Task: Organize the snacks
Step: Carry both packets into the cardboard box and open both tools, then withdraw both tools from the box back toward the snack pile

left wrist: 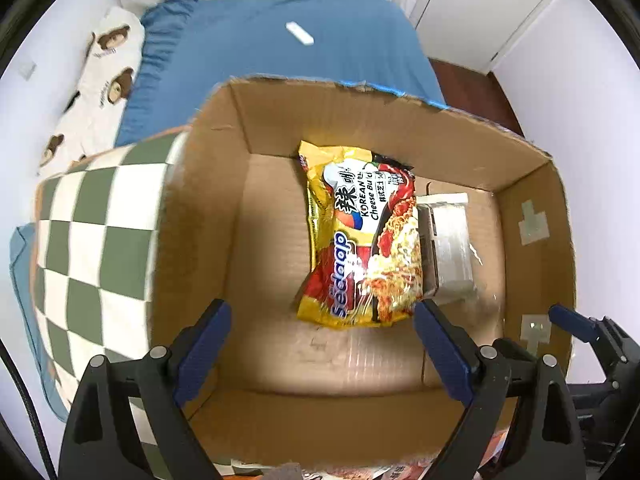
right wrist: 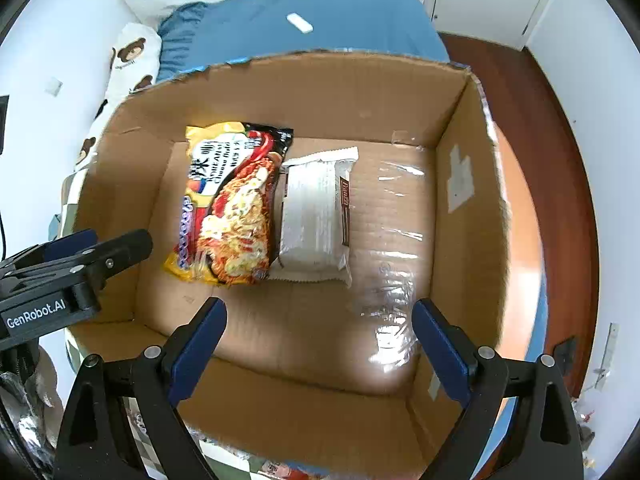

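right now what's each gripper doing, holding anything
left gripper: open, holding nothing, above the box.
right gripper: open, holding nothing, above the box.

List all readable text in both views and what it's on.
"Sedaap": noodle packet.
"KOREAN", "Cheese Bu…" (cut off): same packet; its Chinese characters and fine print are too small to read.
"GenRobot.AI": left gripper body.
Silver packet: brown label too blurred.
Cardboard box: none.

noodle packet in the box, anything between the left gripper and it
Nothing visible. The left gripper hangs open over the cardboard box, with only bare box floor between its fingers and the noodle packet. The silver packet lies beside it, right.
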{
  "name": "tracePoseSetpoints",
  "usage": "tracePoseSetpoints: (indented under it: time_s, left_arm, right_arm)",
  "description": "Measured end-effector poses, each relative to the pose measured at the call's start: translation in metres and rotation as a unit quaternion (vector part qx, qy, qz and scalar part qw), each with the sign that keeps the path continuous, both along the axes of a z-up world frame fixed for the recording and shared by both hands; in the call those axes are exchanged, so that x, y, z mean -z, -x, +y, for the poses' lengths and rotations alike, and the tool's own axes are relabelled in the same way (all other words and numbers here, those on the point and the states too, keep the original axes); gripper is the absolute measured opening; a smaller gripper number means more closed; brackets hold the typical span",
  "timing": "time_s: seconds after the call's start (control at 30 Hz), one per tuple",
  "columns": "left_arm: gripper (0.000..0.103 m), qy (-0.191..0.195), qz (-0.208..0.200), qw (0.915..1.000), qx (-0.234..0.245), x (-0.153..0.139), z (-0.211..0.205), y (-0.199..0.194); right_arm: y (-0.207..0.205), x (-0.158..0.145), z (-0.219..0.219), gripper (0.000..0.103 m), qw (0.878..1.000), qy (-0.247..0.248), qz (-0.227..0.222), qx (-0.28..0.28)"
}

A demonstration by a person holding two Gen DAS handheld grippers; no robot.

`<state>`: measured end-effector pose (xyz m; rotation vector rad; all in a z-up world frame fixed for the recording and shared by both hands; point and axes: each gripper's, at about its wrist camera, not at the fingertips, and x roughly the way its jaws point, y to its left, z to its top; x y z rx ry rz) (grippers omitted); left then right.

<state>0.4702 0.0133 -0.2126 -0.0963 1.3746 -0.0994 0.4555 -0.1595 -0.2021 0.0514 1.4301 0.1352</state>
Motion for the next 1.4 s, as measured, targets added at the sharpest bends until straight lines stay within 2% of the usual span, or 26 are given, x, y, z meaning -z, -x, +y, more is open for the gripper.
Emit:
tracePoseSetpoints:
  time_s: [0.23,0.57,0.7,0.9,1.03,1.17,1.27,1.4]
  left_arm:
    - [0.093,-0.014,-0.068,0.9976,0.003,-0.043,0.000,0.040]
    - [0.093,-0.027,-0.165,0.9859,0.002,-0.106,0.004,0.109]
    - [0.093,-0.028,-0.193,0.9809,-0.001,-0.122,0.006,0.132]
    - [0.093,-0.029,-0.222,0.9747,-0.002,-0.138,0.008,0.159]
    - [0.093,-0.024,-0.229,0.9730,-0.003,-0.142,0.009,0.169]
    - [0.093,-0.019,-0.217,0.9760,-0.008,-0.134,0.015,0.176]
    - [0.093,-0.023,-0.189,0.9817,-0.003,-0.112,0.023,0.185]
    - [0.093,-0.066,-0.132,0.9888,0.021,-0.059,0.036,0.205]
  right_arm:
    - [0.037,-0.041,0.001,0.096,0.998,0.010,-0.057,-0.003]
    - [0.104,-0.111,0.004,0.096,0.989,-0.002,-0.146,0.003]
    - [0.133,-0.137,0.004,0.096,0.983,-0.013,-0.183,0.014]
    - [0.165,-0.159,0.006,0.096,0.976,-0.011,-0.215,0.020]
    - [0.179,-0.168,0.006,0.096,0.974,-0.020,-0.224,0.029]
    - [0.190,-0.164,0.004,0.096,0.974,-0.029,-0.221,0.036]
    - [0.200,-0.146,0.001,0.096,0.979,-0.040,-0.197,0.042]
    - [0.217,-0.097,0.003,0.096,0.988,-0.057,-0.136,0.043]
